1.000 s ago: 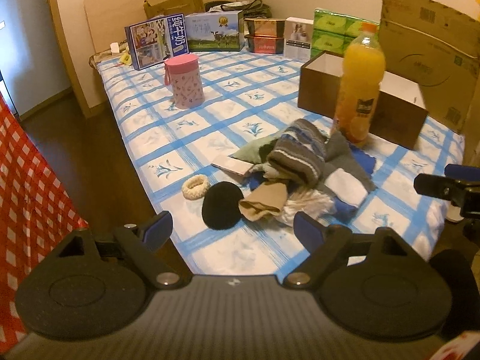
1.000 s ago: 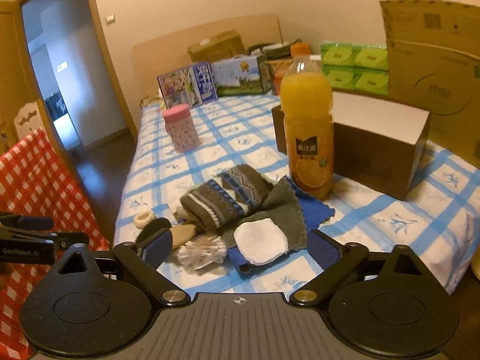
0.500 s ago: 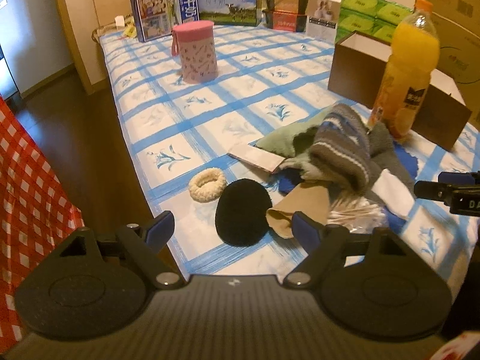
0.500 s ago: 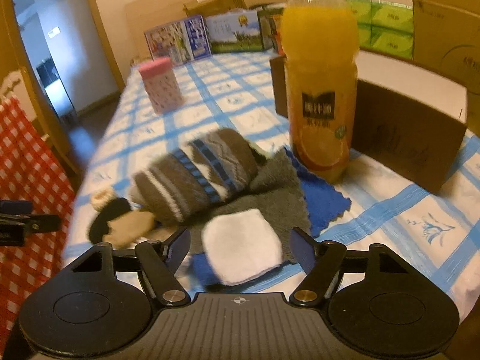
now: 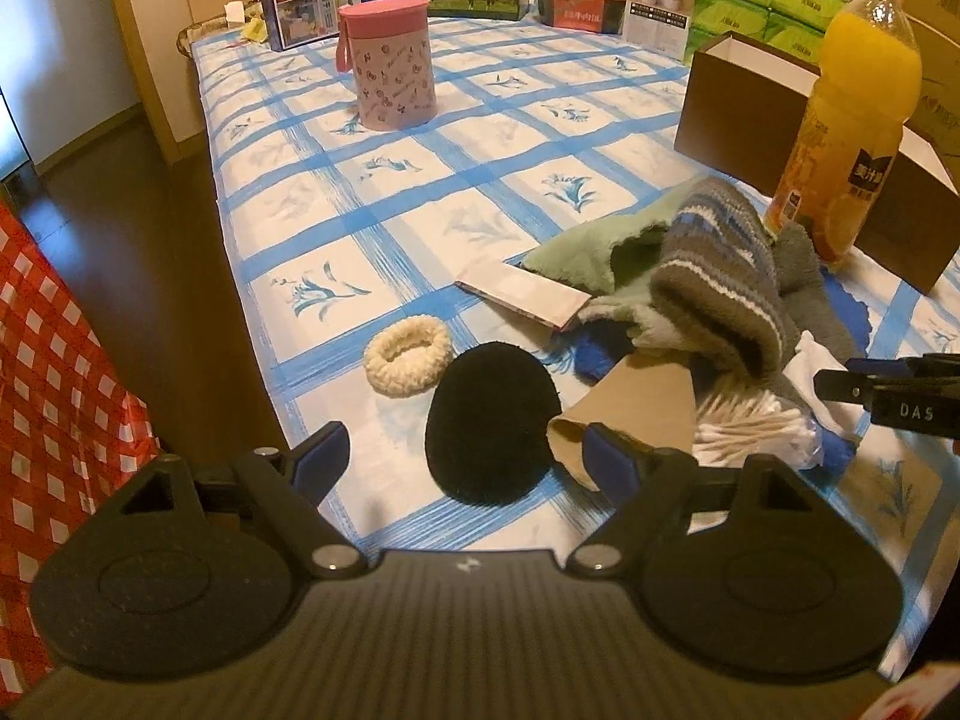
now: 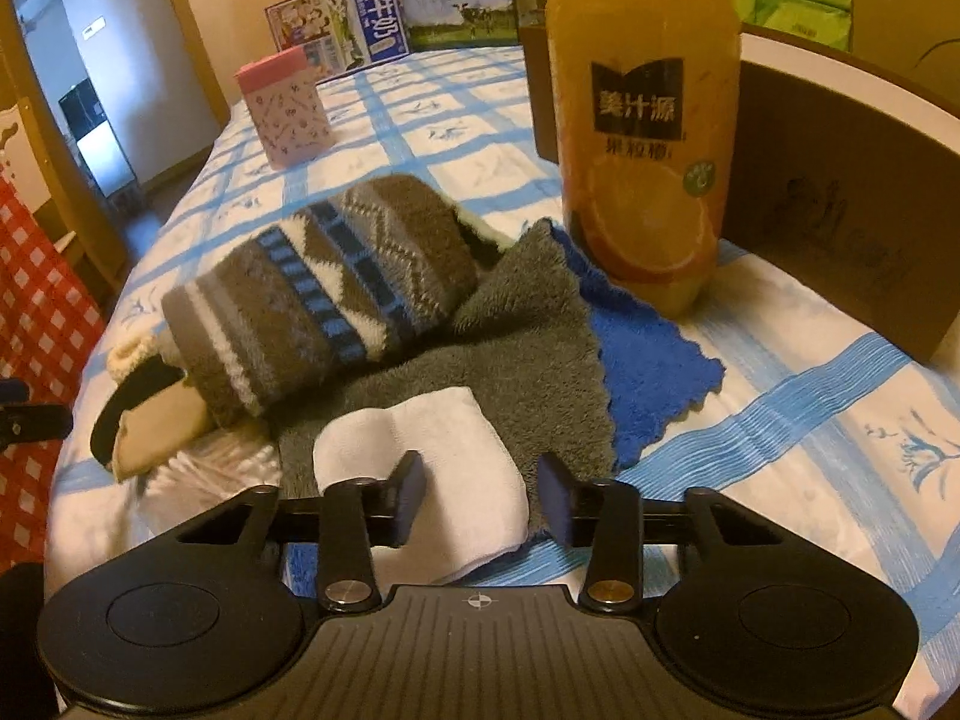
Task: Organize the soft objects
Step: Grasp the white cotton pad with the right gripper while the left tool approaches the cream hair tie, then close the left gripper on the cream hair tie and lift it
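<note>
Your right tongs [image 6: 483,495] have just been closing and now stand narrow around the near end of the white cloth [image 6: 444,450], which lies between the pads; whether they already press on it you cannot tell, as the right pad looks just clear of the fabric. That cloth rests on a grey towel [image 6: 528,330], with a blue cloth [image 6: 654,372] spread under it toward 2 o'clock. At 11 o'clock from the tongs, a striped knitted sock [image 6: 324,282] lies across the towel. The orange juice bottle [image 6: 645,120] stands upright at 1 o'clock, on the far edge of the blue cloth, with a brown box [image 6: 840,210] just beside it at 2 o'clock.

Your left tongs [image 5: 462,456] are wide and hold nothing, hovering over the bed's [image 5: 420,192] near edge. A black pad [image 5: 489,420] lies between their tips, just ahead at 12 o'clock. A tan sock [image 5: 642,402] touches it at 2 o'clock, beside a bundle of cotton swabs [image 5: 750,429]. A cream scrunchie [image 5: 408,354] sits at 11 o'clock, near the black pad. Farther along, a green cloth [image 5: 588,246] lies under the heap at 1 o'clock. A pink canister [image 5: 393,63] stands well apart at 12 o'clock.
</note>
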A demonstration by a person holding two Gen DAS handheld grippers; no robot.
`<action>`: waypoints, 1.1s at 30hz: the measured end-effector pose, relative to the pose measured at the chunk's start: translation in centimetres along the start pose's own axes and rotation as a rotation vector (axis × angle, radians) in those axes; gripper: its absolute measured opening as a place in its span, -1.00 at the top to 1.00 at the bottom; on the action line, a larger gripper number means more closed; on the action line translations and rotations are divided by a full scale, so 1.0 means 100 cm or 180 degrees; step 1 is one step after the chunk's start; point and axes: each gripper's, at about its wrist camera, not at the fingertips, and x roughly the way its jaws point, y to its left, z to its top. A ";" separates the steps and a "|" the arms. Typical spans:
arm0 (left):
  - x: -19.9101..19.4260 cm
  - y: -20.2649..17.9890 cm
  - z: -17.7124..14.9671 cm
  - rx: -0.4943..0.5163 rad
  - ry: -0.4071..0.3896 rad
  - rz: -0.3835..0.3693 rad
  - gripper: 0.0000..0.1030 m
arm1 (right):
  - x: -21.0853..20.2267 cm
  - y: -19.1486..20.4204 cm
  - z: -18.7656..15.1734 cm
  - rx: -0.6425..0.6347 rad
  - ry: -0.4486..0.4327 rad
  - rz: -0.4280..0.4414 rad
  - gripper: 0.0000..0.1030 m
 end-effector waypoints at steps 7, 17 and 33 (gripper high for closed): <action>0.006 -0.001 -0.001 0.0021 0.0042 0.0015 -0.59 | -0.008 0.008 -0.003 -0.0266 -0.0119 -0.0003 0.94; 0.010 0.012 0.006 0.0078 -0.0047 0.0046 -0.47 | -0.058 -0.003 0.012 0.0148 -0.0562 -0.0002 0.95; 0.071 0.043 0.038 0.0087 0.0015 -0.0083 -0.27 | -0.075 -0.019 0.028 0.0355 -0.0638 -0.0459 0.94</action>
